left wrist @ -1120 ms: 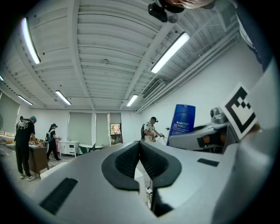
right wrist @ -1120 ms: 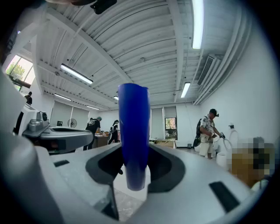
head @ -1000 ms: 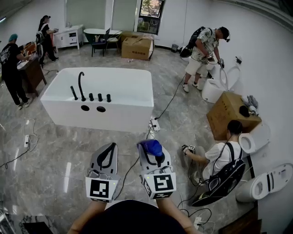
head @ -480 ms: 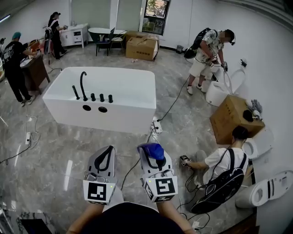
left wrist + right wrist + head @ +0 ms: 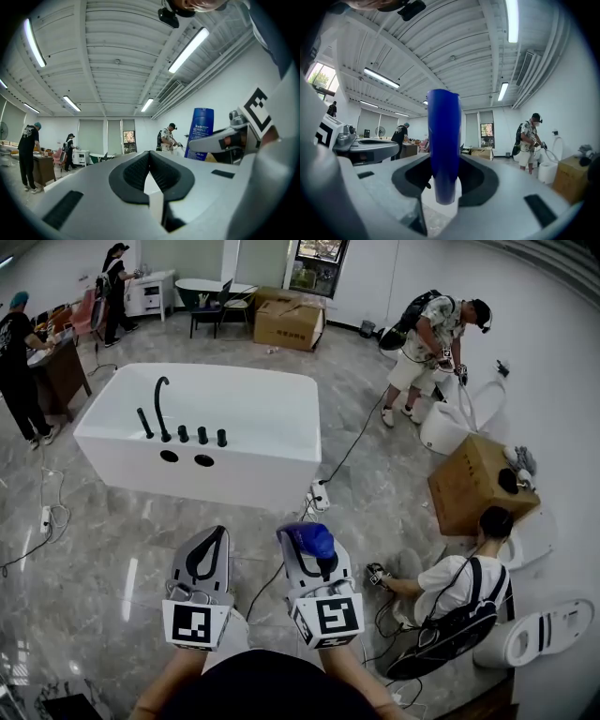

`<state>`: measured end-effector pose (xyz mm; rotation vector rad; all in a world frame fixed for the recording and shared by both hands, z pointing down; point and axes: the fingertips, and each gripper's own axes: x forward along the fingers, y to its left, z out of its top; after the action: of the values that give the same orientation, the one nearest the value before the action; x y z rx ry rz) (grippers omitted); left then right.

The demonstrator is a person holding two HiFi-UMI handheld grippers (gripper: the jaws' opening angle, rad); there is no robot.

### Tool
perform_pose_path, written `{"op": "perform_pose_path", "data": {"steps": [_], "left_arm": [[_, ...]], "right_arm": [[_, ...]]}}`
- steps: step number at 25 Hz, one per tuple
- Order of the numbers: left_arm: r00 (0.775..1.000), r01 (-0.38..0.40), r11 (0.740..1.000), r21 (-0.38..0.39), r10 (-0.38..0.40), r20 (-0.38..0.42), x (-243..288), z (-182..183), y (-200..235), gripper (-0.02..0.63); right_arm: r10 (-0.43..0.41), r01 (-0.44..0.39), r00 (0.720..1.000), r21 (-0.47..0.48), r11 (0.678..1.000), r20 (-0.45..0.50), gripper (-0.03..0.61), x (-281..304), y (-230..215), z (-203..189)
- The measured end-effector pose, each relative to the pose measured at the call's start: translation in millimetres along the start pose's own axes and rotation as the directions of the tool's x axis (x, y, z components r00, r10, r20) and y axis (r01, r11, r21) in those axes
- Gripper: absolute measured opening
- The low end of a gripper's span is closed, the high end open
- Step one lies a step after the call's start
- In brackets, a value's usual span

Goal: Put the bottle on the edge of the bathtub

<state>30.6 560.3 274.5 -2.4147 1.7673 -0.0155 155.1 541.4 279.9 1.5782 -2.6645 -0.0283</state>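
A blue bottle point(image 5: 307, 540) stands upright between the jaws of my right gripper point(image 5: 306, 546), which is shut on it. The right gripper view shows its blue body point(image 5: 444, 140) filling the gap between the black pads. To its left, my left gripper point(image 5: 220, 532) is shut with nothing in it, its pads meeting at the tip point(image 5: 150, 153); the bottle point(image 5: 200, 131) shows to its right there. Both grippers hang over the marble floor, well short of the white bathtub point(image 5: 272, 486), whose near rim carries a black faucet point(image 5: 159, 407) and knobs.
A power strip with cables point(image 5: 319, 497) lies on the floor between me and the tub. A person crouches at the right point(image 5: 455, 577) by a cardboard box point(image 5: 473, 479) and toilets point(image 5: 530, 638). Another person stands at the back right point(image 5: 427, 334), others at the far left point(image 5: 14, 362).
The bathtub now looks a little larger and nearer in the head view. Both grippers keep their place in the view, the right one still holding the bottle.
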Motion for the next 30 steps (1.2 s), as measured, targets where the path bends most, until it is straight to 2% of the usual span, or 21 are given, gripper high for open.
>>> {"op": "perform_pose_path", "data": {"steps": [7, 17, 21, 30], "left_arm": [[1.000, 0.004, 1.000, 0.008, -0.004, 0.014, 71.4, -7.8, 72.6, 0.002], [0.997, 0.072, 0.997, 0.007, -0.072, 0.009, 168.7, -27.7, 147.6, 0.002], [0.995, 0.098, 0.995, -0.002, -0.098, 0.016, 193.1, -34.1, 164.5, 0.002], [0.987, 0.161, 0.986, -0.035, -0.161, 0.001, 224.7, -50.2, 172.7, 0.002]], "right_arm": [[0.007, -0.007, 1.000, -0.013, 1.000, -0.010, 0.156, 106.5, 0.1, 6.4], [-0.076, 0.075, 0.997, -0.008, 0.997, -0.017, 0.156, 215.0, -22.9, 11.0], [-0.100, 0.100, 0.995, -0.006, 0.995, -0.026, 0.156, 242.6, -28.1, 9.9], [-0.159, 0.159, 0.985, -0.008, 0.987, -0.069, 0.156, 263.4, -43.4, -0.9]]}}
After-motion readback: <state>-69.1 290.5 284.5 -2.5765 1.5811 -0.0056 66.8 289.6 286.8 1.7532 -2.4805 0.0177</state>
